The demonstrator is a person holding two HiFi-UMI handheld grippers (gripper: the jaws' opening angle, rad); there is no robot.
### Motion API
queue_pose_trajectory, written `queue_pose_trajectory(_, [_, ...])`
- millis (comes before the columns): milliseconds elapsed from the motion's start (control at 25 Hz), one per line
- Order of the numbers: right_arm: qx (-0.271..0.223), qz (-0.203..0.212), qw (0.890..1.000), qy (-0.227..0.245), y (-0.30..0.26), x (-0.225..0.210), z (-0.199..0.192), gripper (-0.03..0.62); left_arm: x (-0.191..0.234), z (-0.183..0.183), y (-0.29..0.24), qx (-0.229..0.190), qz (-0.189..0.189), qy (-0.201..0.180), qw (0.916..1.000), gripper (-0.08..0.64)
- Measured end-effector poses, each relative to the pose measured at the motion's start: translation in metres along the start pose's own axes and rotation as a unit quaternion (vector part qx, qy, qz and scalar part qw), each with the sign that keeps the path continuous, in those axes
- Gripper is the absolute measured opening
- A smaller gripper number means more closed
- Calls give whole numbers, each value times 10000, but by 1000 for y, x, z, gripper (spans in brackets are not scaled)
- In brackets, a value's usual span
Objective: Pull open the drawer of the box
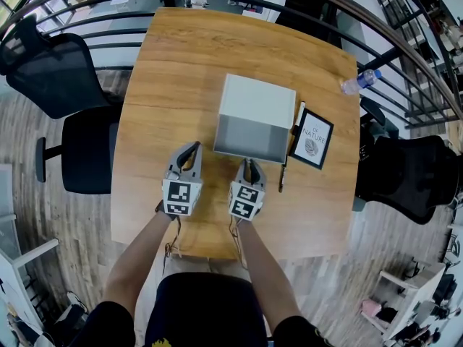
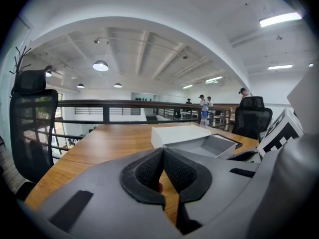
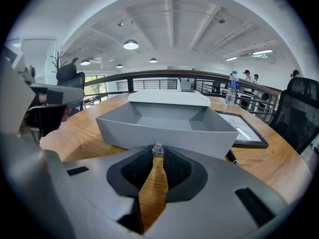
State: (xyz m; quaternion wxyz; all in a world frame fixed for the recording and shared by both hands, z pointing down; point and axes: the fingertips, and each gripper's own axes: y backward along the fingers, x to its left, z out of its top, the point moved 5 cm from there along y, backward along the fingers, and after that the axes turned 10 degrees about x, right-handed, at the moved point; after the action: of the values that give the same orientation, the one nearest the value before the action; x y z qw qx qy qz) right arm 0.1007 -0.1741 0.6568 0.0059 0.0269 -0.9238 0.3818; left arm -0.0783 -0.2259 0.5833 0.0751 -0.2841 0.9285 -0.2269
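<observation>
right gripper [image 1: 248,163] clamped on knob [image 3: 158,148] | drawer [image 1: 249,137] dead ahead, already well out of box [image 1: 257,100], slide axis toward person | left gripper [image 1: 189,150] closed, empty, alongside

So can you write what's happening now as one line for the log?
drawer: open, empty | right gripper: shut on knob | left gripper: shut, empty
</observation>
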Motion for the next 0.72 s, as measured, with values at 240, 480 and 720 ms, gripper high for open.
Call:
queue_pose_trajectory(240, [42, 34, 9998, 170, -1, -1, -1, 57, -8, -6, 1, 48, -49, 24, 10000, 9])
queue_pose_trajectory(480, [7, 33, 9998, 215, 3, -1, -2, 57, -13, -9, 5, 55, -96, 30, 9999, 9])
queue_pose_trajectory(720, [37, 28, 9999, 124, 8, 0, -2, 57, -14, -8, 9, 49, -90, 32, 9999, 9])
